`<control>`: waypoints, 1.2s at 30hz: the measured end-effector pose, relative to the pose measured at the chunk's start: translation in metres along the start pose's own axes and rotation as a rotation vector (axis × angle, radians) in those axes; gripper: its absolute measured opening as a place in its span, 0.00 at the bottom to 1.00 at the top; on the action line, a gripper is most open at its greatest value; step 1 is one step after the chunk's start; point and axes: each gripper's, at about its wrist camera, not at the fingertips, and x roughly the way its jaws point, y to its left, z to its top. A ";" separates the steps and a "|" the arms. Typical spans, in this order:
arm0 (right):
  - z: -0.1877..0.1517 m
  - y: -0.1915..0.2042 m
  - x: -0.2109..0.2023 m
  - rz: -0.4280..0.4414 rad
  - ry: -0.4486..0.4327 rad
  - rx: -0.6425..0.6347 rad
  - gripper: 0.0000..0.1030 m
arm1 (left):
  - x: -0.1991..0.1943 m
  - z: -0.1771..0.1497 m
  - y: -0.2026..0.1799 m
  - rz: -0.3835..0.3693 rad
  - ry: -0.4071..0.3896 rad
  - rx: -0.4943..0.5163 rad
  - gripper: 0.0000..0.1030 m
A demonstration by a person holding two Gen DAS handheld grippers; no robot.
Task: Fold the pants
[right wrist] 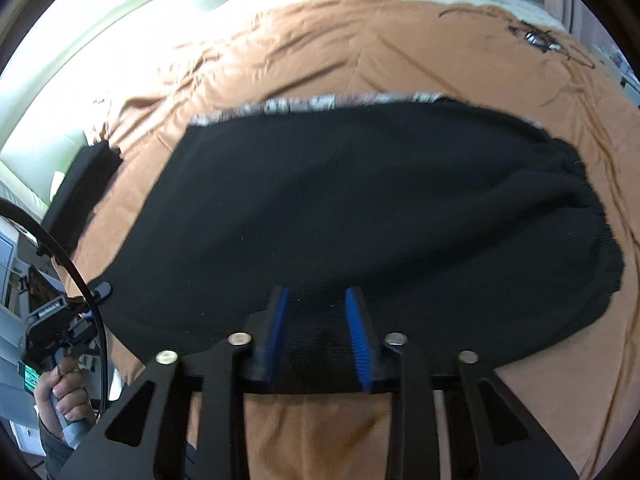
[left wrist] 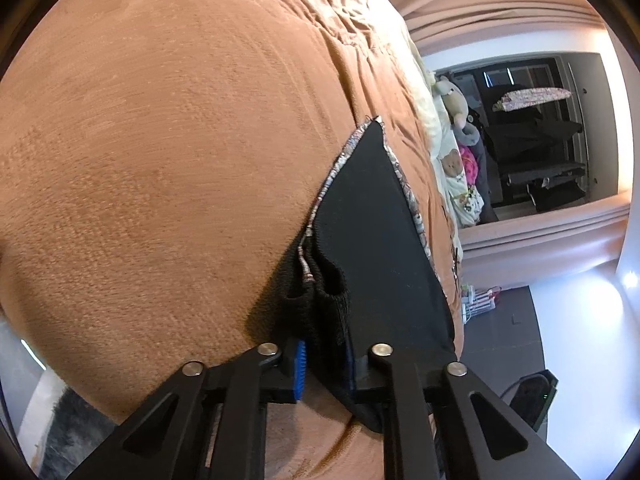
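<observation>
I have the black pants (right wrist: 320, 208) spread across the brown blanket (right wrist: 360, 52) on the bed, and both tools are at the garment's near edge. In the right wrist view the pants fill the middle of the scene, lying mostly flat, with a patterned grey-and-white trim (right wrist: 304, 104) showing along the far edge and a ribbed, gathered band bunched at the right end.

My right gripper (right wrist: 316, 336) sits at the near edge of the pants with its blue pads (right wrist: 358, 332) spread apart. The black fabric runs between and under the two fingers, but the pads stand clear of each other and I cannot see them pressing on it.

My left gripper (left wrist: 326, 364) has a thick ribbed fold of the pants (left wrist: 372, 240) lying between its fingers. One blue pad (left wrist: 300, 368) shows at the left of the fold; the other is mostly hidden behind cloth, so I cannot tell whether the fingers are squeezing the fold. From here the pants rise away as a dark wedge, its patterned trim visible along both edges, resting on the blanket (left wrist: 160, 160).

At the far left of the right wrist view, a hand (right wrist: 64, 396) holds the other tool's handle. To the far right in the left wrist view, soft toys (left wrist: 456, 136) sit beside the bed.
</observation>
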 end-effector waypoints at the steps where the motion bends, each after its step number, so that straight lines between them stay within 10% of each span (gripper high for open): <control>1: 0.001 0.001 0.006 0.004 0.017 0.000 0.22 | 0.000 0.000 0.001 -0.001 -0.001 -0.007 0.11; 36: 0.163 0.015 0.157 -0.105 0.141 0.048 0.00 | 0.008 0.001 -0.006 0.078 -0.013 -0.033 0.09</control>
